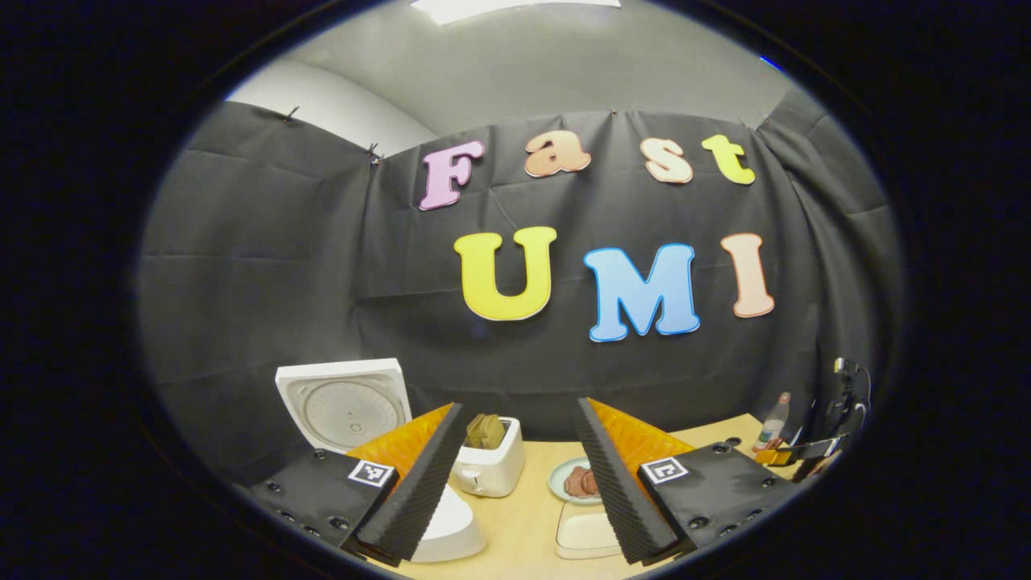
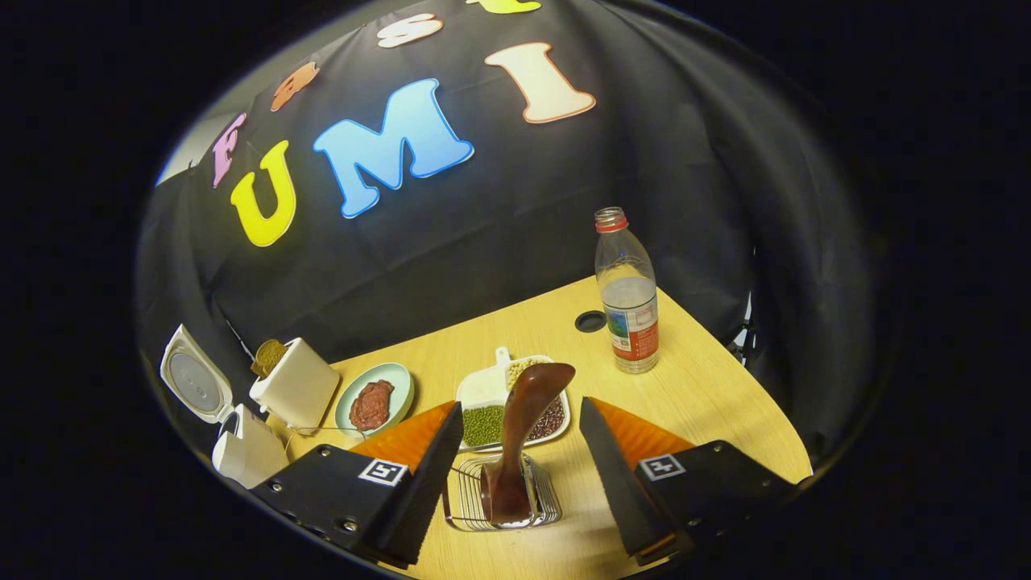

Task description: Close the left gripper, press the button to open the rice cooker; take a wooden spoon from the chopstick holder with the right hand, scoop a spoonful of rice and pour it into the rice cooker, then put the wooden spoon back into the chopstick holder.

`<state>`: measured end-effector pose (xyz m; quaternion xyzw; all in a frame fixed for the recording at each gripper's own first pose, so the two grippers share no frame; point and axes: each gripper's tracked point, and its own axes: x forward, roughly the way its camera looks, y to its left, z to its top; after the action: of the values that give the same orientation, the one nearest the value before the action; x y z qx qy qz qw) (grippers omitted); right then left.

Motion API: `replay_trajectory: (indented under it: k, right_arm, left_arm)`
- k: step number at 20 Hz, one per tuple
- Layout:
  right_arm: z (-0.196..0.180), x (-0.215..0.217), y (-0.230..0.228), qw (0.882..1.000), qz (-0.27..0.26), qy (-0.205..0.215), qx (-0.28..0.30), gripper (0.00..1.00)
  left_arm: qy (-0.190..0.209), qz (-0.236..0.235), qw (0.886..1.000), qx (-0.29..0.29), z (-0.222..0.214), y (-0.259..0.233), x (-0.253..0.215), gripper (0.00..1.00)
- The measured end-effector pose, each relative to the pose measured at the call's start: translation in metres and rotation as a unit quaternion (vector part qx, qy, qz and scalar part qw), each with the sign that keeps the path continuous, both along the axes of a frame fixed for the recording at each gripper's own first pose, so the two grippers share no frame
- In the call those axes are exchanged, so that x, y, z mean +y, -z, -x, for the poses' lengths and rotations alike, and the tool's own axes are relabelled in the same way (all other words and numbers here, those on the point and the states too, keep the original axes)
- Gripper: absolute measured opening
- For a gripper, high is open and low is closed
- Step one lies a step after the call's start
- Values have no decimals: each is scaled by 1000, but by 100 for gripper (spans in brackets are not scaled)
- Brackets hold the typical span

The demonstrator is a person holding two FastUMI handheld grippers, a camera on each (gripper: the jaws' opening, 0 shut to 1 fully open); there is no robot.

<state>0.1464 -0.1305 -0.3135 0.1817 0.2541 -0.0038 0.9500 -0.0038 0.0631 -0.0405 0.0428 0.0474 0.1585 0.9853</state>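
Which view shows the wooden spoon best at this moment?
The right gripper view: the wooden spoon stands upright in the wire chopstick holder, close and centred between the open jaws of the right gripper. The left gripper view looks toward the rice cooker and toaster instead.

One bottle; one toaster

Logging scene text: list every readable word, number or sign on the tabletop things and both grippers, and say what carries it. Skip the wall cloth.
Nothing reads clearly enough to quote.
On the water bottle: a printed label, too small and blurred to read.
On the left gripper: a square black-and-white marker behind each of its fingers, a pattern, no words.
On the right gripper: the same markers.
On the rice cooker and toaster: no print visible.
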Motion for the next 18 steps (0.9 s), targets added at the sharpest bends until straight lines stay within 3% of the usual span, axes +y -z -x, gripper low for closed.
replay_trajectory:
  k: [3,5,6,7,9,11,12,13,14,15,18]
  right_arm:
    - [-11,-7,6,1000,-10,5,-2,71]
    - [-15,2,6,999,-36,-13,-8,48]
    - [-11,5,4,999,-48,-22,-8,29]
    - [-12,6,0,998,-58,-24,-9,28]
    - [-8,9,-2,998,-65,-14,-7,15]
    - [-4,12,-5,998,-55,7,-2,5]
    - [-2,13,-11,999,-49,13,-8,5]
    - [-1,15,-21,999,-44,17,-16,5]
    - [-1,18,-30,999,-42,17,-25,5]
    - [0,20,-41,999,-35,19,-36,5]
    - [3,25,-71,998,-2,26,-60,5]
  left_arm:
    - [-4,2,1000,23,5,16,-7,97]
    - [-6,-2,1000,26,9,18,-13,91]
    - [-4,-3,1000,29,10,19,-15,87]
    - [1,-5,1000,31,10,22,-18,87]
    - [13,-13,999,34,6,24,-19,92]
    - [24,-11,999,33,3,21,-17,87]
    - [31,-4,999,29,1,19,-15,92]
    - [36,1,999,24,0,18,-11,87]
    - [41,5,999,22,-2,16,-7,92]
    - [46,9,999,20,-4,17,-4,87]
    - [62,21,998,13,-7,17,4,87]
